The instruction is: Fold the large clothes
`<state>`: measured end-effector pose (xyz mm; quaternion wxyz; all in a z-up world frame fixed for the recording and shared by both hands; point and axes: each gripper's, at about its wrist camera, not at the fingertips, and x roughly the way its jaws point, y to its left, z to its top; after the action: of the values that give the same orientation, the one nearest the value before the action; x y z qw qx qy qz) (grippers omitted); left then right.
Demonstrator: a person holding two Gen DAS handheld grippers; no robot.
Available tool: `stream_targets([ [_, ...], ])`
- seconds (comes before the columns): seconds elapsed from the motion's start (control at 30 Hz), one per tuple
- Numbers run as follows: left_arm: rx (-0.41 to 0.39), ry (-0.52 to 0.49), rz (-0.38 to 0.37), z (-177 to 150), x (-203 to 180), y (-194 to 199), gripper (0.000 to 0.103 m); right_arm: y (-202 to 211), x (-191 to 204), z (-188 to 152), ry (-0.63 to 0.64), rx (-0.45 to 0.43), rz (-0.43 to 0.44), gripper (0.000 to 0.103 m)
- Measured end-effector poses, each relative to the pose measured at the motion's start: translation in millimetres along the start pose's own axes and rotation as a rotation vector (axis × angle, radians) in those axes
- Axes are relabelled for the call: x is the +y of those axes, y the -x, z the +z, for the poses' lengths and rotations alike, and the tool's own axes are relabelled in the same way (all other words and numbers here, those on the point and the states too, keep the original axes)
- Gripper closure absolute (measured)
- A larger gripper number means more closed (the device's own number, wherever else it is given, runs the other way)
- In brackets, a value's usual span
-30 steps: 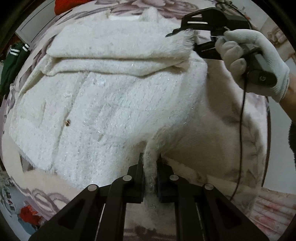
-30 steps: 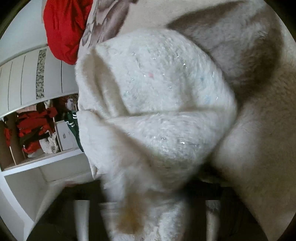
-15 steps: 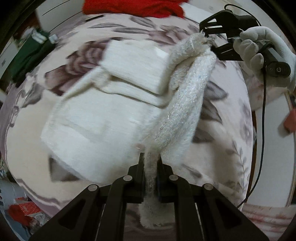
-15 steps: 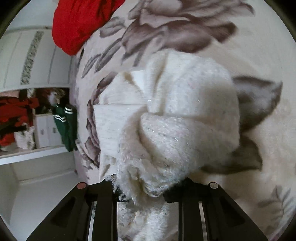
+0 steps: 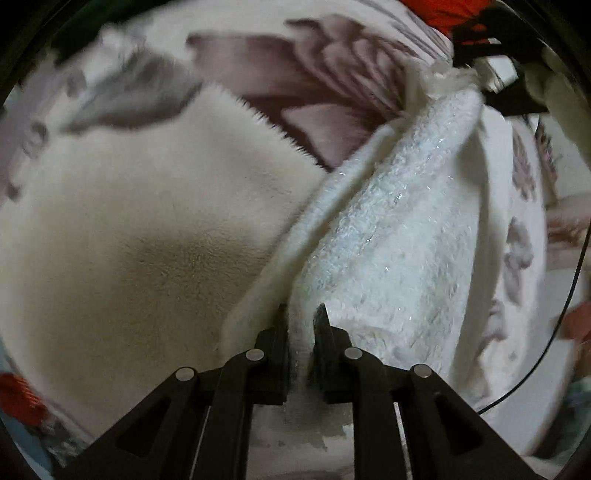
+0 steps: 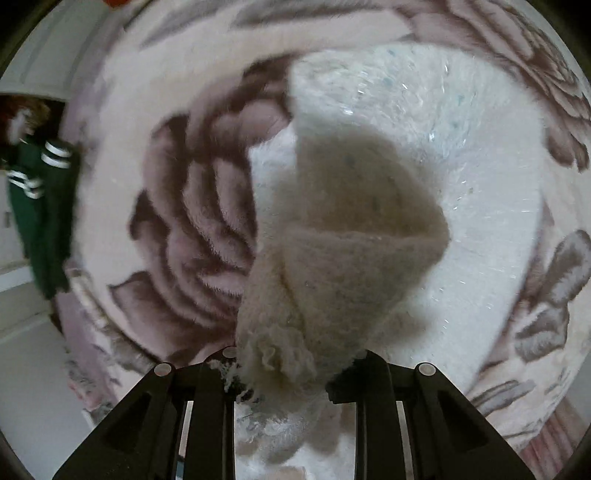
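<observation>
**A:** Item one, the garment?

**B:** White fluffy sweater (image 5: pixel 399 236), bunched and lifted between my two tools, hanging over the floral blanket (image 5: pixel 325 85) on the bed. A cream panel (image 5: pixel 140 229) fills the left of the left view, too blurred for me to say whether it is part of the sweater.

**A:** Item two, left gripper?

**B:** Left gripper (image 5: pixel 302 325): a thin edge of the sweater sits between its fingers; jaws are just starting to open, pads seemingly still touching the fabric.

**A:** Item three, right gripper?

**B:** Right gripper (image 6: pixel 291 369): a thick wad of the sweater's shaggy hem is pinched between its jaws, which are opening slightly. I see its gloved hand (image 5: pixel 554 85) far right in the left view.

**A:** Step in hand?

**B:** I judge: carrying a fold across, mid-swing.

**A:** Next move?

**B:** Lower both edges together onto the blanket, keep the held edge taut and level, then let go only once the layers lie flat.

**A:** Other stock?

**B:** Green striped garment (image 6: pixel 40 206), far left; red cloth (image 5: pixel 443 11), far edge.
</observation>
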<state>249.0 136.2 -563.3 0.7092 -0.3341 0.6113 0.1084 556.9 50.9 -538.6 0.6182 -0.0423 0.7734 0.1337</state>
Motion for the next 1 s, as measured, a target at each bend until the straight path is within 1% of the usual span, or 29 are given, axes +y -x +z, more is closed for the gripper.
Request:
stream_targets([
  [0.03,0.015,0.016,-0.033,1.8,3.6,1.7,0.090,-1.6,4.4,1.0,0.021,0.009,-0.006,0.061],
  [0.07,0.025,0.021,-0.048,3.4,5.6,4.8,0.087,0.9,6.5,0.2,0.041,0.016,0.011,0.047],
  [0.1,0.027,0.009,-0.050,4.4,4.9,10.5,0.085,7.1,5.1,-3.1,0.059,0.018,0.055,0.041],
  [0.13,0.021,-0.003,-0.041,6.2,4.4,15.6,0.075,14.1,1.9,-5.8,0.069,0.019,0.098,0.033],
  [0.17,0.001,-0.031,-0.019,7.3,2.2,27.0,0.055,24.2,-5.8,-10.9,0.067,0.019,0.160,0.032],
  [0.2,-0.013,-0.051,-0.003,9.3,0.5,36.4,0.040,34.7,-18.3,-17.3,0.049,0.019,0.217,0.032],
  [0.23,-0.030,-0.064,0.017,12.1,-1.3,45.8,0.015,46.0,-34.4,-24.9,0.019,0.015,0.262,0.032],
  [0.27,-0.054,-0.082,0.046,16.2,-4.4,55.4,0.013,57.8,-53.4,-32.8,-0.012,0.008,0.300,0.031],
  [0.3,-0.074,-0.106,0.064,23.7,-9.8,63.3,0.013,68.4,-74.0,-41.2,-0.042,-0.004,0.328,0.031],
  [0.33,-0.085,-0.124,0.069,31.3,-11.0,65.0,0.013,76.2,-92.4,-47.5,-0.066,-0.019,0.331,0.031],
  [0.37,-0.093,-0.154,0.069,45.2,-22.1,67.7,0.013,83.9,-112.2,-54.9,-0.092,-0.039,0.323,0.031],
  [0.43,-0.094,-0.190,0.062,72.6,-37.5,59.5,0.013,97.0,-160.4,-68.8,-0.150,-0.094,0.270,0.031],
  [0.5,-0.116,-0.252,0.051,111.6,-65.5,47.5,0.013,100.6,-200.6,-74.0,-0.197,-0.141,0.241,0.031],
  [0.57,-0.126,-0.323,0.036,144.0,-94.7,31.7,0.013,98.2,-237.0,-72.4,-0.261,-0.174,0.239,0.031],
  [0.6,-0.119,-0.353,0.039,158.3,-104.7,23.4,0.013,94.9,-256.2,-70.1,-0.302,-0.189,0.241,0.031],
  [0.67,-0.080,-0.397,0.088,186.6,-128.3,-11.1,0.013,84.3,-280.7,-65.4,-0.357,-0.208,0.263,0.031],
  [0.73,-0.015,-0.398,0.103,202.6,-136.5,-40.4,0.013,70.5,-298.3,-61.8,-0.397,-0.217,0.285,0.031],
  [0.77,0.014,-0.390,0.091,208.2,-139.6,-54.0,0.014,65.5,-305.6,-60.0,-0.409,-0.214,0.290,0.031],
  [0.8,0.022,-0.374,0.023,210.7,-141.3,-63.3,0.020,58.7,-311.5,-59.1,-0.415,-0.210,0.294,0.031],
  [0.83,0.018,-0.367,-0.054,209.9,-143.4,-63.5,0.058,49.9,-310.1,-57.5,-0.414,-0.203,0.297,0.031],
  [0.87,0.026,-0.374,-0.123,207.3,-149.0,-61.9,0.082,41.3,-312.5,-57.8,-0.411,-0.193,0.302,0.031],
  [0.9,-0.003,-0.395,-0.133,203.0,-154.9,-56.1,0.082,34.3,-314.7,-58.2,-0.410,-0.183,0.307,0.031],
  [0.93,-0.020,-0.414,-0.165,199.6,-157.8,-50.5,0.089,24.8,-309.7,-58.9,-0.414,-0.171,0.313,0.031],
  [0.97,-0.034,-0.414,-0.304,196.0,-157.3,-38.2,0.090,15.5,-309.5,-61.7,-0.426,-0.156,0.319,0.031],
  [1.0,-0.041,-0.387,-0.416,195.7,-153.8,-28.9,0.090,7.9,-314.0,-63.7,-0.439,-0.144,0.328,0.031],
])
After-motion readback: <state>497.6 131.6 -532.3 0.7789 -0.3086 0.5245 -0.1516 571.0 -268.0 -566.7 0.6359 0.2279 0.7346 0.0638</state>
